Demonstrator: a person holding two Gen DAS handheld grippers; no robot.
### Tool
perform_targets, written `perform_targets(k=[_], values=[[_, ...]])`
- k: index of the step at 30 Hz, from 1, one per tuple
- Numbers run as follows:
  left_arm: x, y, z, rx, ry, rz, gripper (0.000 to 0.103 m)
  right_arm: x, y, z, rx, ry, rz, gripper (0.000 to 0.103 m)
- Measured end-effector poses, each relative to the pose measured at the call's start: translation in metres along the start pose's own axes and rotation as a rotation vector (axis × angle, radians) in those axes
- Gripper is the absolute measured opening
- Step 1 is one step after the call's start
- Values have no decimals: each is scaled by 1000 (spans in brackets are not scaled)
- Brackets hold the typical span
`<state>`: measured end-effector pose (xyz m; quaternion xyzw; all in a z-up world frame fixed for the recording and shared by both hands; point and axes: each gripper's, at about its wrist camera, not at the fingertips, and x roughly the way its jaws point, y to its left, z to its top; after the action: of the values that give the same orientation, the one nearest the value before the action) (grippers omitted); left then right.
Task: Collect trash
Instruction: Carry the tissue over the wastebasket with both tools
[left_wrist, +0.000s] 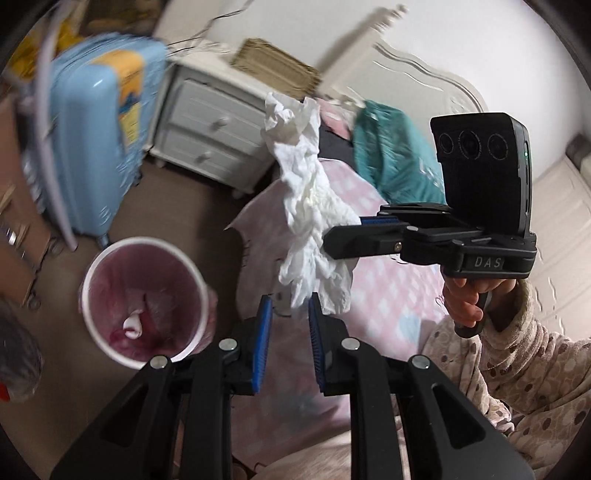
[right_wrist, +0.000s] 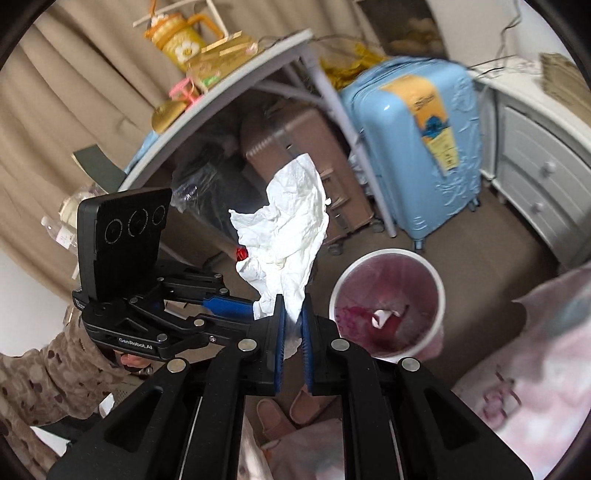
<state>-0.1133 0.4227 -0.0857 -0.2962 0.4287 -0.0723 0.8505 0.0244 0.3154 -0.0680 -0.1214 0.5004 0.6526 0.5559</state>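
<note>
Left wrist view: left gripper (left_wrist: 290, 314) and right gripper (left_wrist: 341, 240) both pinching crumpled tissue (left_wrist: 310, 206) near bin (left_wrist: 90, 273).

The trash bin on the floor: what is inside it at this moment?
The trash bin holds a reddish liner and one small crumpled white scrap near the bottom. The bottom itself is covered by the liner. The big tissue is outside the bin, in the air.

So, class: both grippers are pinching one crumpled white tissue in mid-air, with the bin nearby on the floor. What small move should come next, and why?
Probably carry the tissue sideways until it hangs over the bin. The left gripper and right gripper both clamp it, and the lined bin sits open-topped beside it, not beneath it.
</note>
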Motion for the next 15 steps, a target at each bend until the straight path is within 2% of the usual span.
perform_targets(k=[3, 15], values=[[-1, 28, -7, -53, -7, -5, 19, 15, -1, 3, -4, 21, 1, 8], [35, 76, -12, -113, 37, -33, 19, 69, -37, 8, 70, 97, -8, 8]])
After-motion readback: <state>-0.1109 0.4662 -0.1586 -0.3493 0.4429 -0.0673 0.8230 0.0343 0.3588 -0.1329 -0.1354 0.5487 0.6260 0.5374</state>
